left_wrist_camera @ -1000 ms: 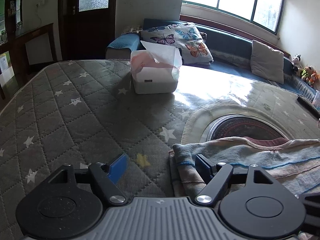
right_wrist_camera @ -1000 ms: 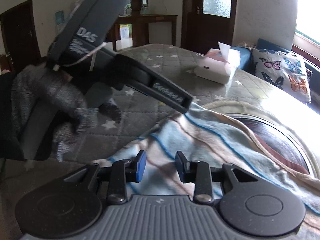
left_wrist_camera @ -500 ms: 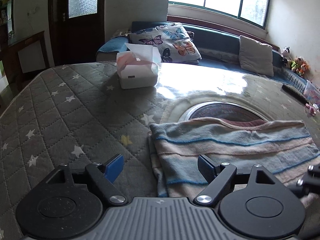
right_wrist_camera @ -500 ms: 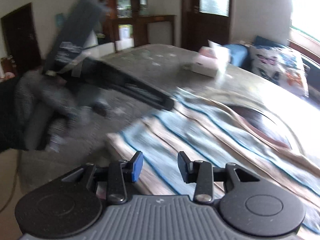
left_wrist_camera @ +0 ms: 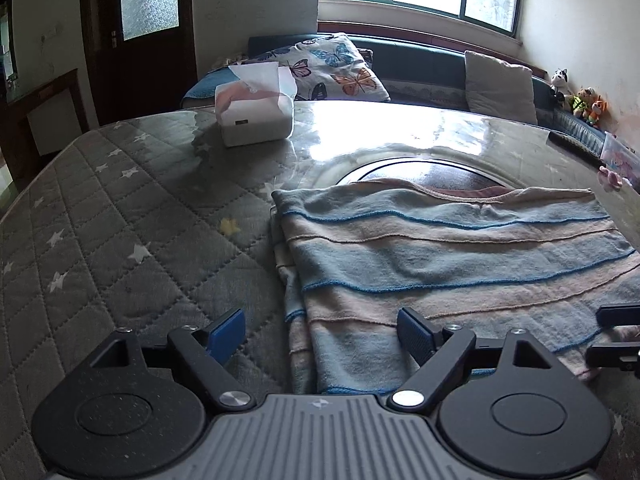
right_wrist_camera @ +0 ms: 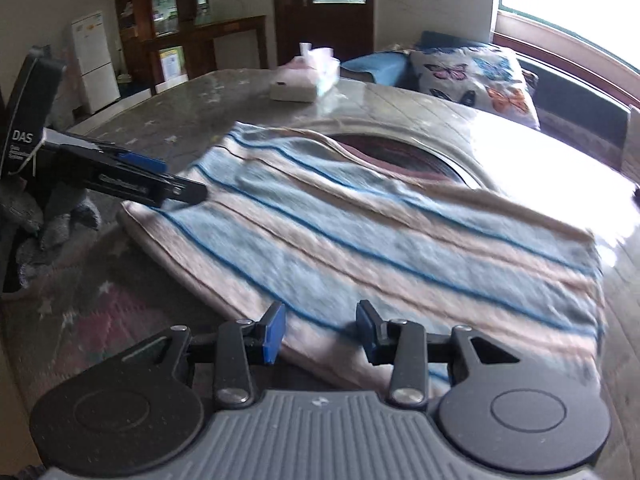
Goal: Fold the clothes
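Observation:
A folded striped garment [left_wrist_camera: 452,260], pale blue and beige with thin blue lines, lies flat on the quilted grey table cover [left_wrist_camera: 120,232]. It also shows in the right wrist view [right_wrist_camera: 360,232]. My left gripper [left_wrist_camera: 320,334] is open and empty, held above the garment's near left corner. My right gripper [right_wrist_camera: 320,330] is open and empty, held above the garment's near edge. The left gripper also shows from the side in the right wrist view [right_wrist_camera: 160,184] at the garment's left corner.
A white tissue box [left_wrist_camera: 256,120] stands at the far side of the table. A dark round patch [left_wrist_camera: 424,168] of table shows beyond the garment. A sofa with a butterfly cushion [left_wrist_camera: 336,66] runs under the window. A wooden cabinet [right_wrist_camera: 200,52] stands by the door.
Both grippers have drawn back and risen from the garment, and more of it shows. The right gripper's jaws have opened wider. The garment lies flat and folded.

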### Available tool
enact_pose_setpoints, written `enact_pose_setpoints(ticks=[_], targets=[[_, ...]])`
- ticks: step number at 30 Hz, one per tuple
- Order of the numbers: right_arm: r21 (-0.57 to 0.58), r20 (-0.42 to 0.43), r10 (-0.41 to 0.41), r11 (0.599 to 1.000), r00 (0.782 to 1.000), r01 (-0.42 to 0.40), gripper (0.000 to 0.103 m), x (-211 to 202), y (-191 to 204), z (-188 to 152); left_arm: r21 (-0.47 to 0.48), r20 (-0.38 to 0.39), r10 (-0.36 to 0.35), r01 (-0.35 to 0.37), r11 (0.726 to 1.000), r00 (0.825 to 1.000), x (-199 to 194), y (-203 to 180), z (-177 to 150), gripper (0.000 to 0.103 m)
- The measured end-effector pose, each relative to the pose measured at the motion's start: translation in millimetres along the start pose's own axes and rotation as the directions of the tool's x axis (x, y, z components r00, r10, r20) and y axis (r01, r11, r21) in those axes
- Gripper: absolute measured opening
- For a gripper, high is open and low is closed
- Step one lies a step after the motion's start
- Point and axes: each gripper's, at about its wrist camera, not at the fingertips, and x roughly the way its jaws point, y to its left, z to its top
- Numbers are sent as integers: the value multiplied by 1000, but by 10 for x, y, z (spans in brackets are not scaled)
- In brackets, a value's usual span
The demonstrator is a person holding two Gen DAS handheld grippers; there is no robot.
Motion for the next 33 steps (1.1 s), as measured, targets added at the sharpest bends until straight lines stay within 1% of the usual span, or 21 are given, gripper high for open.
enact_pose_setpoints(ticks=[4, 7, 10, 11, 13, 15, 19, 21, 24, 25, 26, 28, 29, 31, 33], targets=[[47, 13, -21, 999, 1000, 20, 40, -151, -145, -130, 4, 0, 4, -4, 1000, 1000, -7, -9, -1, 87], [100, 47, -56, 994, 997, 51, 41, -306, -308, -223, 3, -1, 5, -5, 1000, 1000, 1, -14, -4, 87], [178, 49, -116, 978, 992, 106, 41, -403, -547, -329, -2, -2, 5, -5, 1000, 1000, 8, -2, -13, 89], [205, 40, -146, 969, 988, 135, 41, -429, -647, -390, -2, -3, 5, -5, 1000, 1000, 9, 2, -15, 90], [241, 25, -169, 958, 985, 158, 41, -466, -771, -472, -1, -4, 5, -5, 1000, 1000, 7, 7, -15, 90], [254, 30, -177, 953, 984, 164, 41, -524, -835, -497, 2, -5, 7, -7, 1000, 1000, 9, 3, -10, 90], [248, 77, -185, 955, 980, 161, 41, -581, -868, -393, 6, -7, 13, -13, 1000, 1000, 19, -9, -12, 91], [241, 91, -185, 957, 979, 159, 41, -522, -886, -321, 2, -7, 14, -14, 1000, 1000, 19, -6, -15, 91], [251, 79, -205, 951, 975, 180, 41, -376, -960, -290, -5, -8, 13, -13, 1000, 1000, 20, 3, -21, 92], [263, 70, -214, 946, 974, 189, 39, -348, -998, -306, -7, -8, 13, -13, 1000, 1000, 21, 6, -22, 92], [276, 62, -220, 941, 974, 195, 35, -328, -1034, -322, -8, -8, 12, -12, 1000, 1000, 23, 9, -24, 92], [309, 66, -215, 933, 974, 185, 30, -355, -1092, -357, -7, -8, 12, -12, 1000, 1000, 33, 10, -24, 93], [321, 66, -216, 929, 974, 184, 30, -371, -1116, -367, -6, -8, 13, -13, 1000, 1000, 37, 9, -21, 93], [310, 64, -242, 927, 968, 211, 31, -399, -1116, -322, -3, -8, 13, -13, 1000, 1000, 37, 5, -18, 93], [300, 75, -238, 932, 968, 206, 31, -378, -1131, -258, -4, -9, 13, -13, 1000, 1000, 38, 7, -17, 93]])
